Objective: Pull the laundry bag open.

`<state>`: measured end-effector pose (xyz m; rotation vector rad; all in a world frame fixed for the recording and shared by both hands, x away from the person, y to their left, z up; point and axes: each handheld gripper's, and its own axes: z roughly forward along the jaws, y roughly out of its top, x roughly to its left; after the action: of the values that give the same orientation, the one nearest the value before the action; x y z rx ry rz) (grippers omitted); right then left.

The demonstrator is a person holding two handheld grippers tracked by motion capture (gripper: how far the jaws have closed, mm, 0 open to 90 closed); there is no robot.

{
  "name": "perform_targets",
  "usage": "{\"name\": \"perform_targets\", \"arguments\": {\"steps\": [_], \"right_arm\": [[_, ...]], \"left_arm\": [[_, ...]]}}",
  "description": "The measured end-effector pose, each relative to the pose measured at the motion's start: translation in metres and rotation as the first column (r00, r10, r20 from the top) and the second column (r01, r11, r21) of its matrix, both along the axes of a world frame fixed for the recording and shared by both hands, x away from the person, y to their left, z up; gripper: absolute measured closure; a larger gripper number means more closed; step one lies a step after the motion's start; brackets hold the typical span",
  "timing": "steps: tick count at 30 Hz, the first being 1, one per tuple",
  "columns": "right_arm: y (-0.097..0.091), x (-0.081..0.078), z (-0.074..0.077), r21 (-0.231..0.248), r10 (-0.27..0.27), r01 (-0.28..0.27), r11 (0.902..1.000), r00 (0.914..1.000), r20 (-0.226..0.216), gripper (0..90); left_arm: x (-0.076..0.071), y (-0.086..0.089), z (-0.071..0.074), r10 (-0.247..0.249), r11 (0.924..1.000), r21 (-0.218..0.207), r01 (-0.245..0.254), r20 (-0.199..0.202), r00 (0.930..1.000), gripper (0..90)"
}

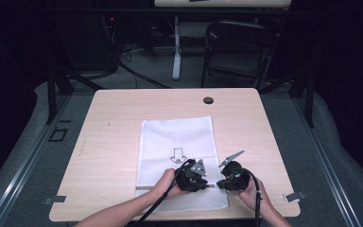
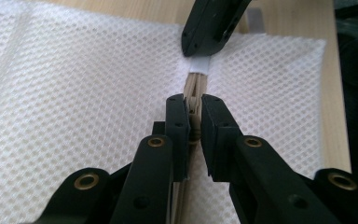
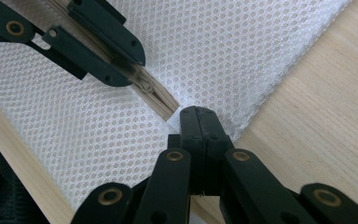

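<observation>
White mesh bag (image 1: 177,158) flat on the pale wooden worktop (image 1: 108,123), lying in its near half, with a black arrow mark (image 1: 177,155) printed on the upper face. Beige zipper (image 2: 195,100) along the near end of the bag, close to the worktop's front edge.

Left tool (image 2: 194,109) clamped on the zipper pull (image 2: 195,122), the two black jaws pressing it from either side (pull tab largely hidden between them). In the high view, left tool (image 1: 192,176) low over the bag's near end, held in the left hand (image 1: 166,185).

Right tool (image 3: 197,116) fully together, pinching the white fabric tab (image 2: 200,65) at the zipper's end, just beside the bag's right-hand edge. In the high view, right tool (image 1: 230,176) at the bag's near right corner, held in the right hand (image 1: 249,193); the two tools near each other, not touching.

Beyond the worktop: grey floor, a dark folding chair (image 1: 238,49), a second table's white leg (image 1: 176,47).
</observation>
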<state>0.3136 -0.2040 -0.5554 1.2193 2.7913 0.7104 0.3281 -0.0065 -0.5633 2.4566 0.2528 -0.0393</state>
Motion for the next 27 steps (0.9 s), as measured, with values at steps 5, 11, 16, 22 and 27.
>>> {"name": "perform_targets", "arguments": {"steps": [5,11,16,22,27], "right_arm": [[0.0012,-0.0008,-0.0002,0.001,-0.009,0.009,1.0,0.9999,0.006,90.0],[0.0037,-0.0022,0.0005,-0.012,-0.016,0.016,0.9998,0.9998,0.011,90.0],[0.0056,-0.0043,0.0013,-0.032,-0.032,0.033,0.999,0.9994,0.016,90.0],[0.0075,-0.0052,0.0025,-0.055,-0.033,0.034,0.9979,0.9993,0.017,90.0],[0.0059,-0.0045,0.0017,-0.037,-0.034,0.035,0.9987,0.9993,0.012,90.0]], "left_arm": [[0.0006,0.0023,0.0007,-0.003,1.0,0.0,0.003,0.003,1.0,82.2],[0.003,0.001,-0.0005,-0.007,0.9999,0.009,0.007,0.005,1.0,82.2],[0.0054,0.0,0.0001,-0.018,0.9997,0.015,0.018,0.002,0.9998,82.2],[0.0075,-0.0006,0.0003,-0.033,0.9993,0.019,0.034,-0.011,0.9994,82.2],[0.0062,0.0012,0.0024,-0.03,0.9992,0.026,0.031,-0.018,0.9994,82.3]]}}
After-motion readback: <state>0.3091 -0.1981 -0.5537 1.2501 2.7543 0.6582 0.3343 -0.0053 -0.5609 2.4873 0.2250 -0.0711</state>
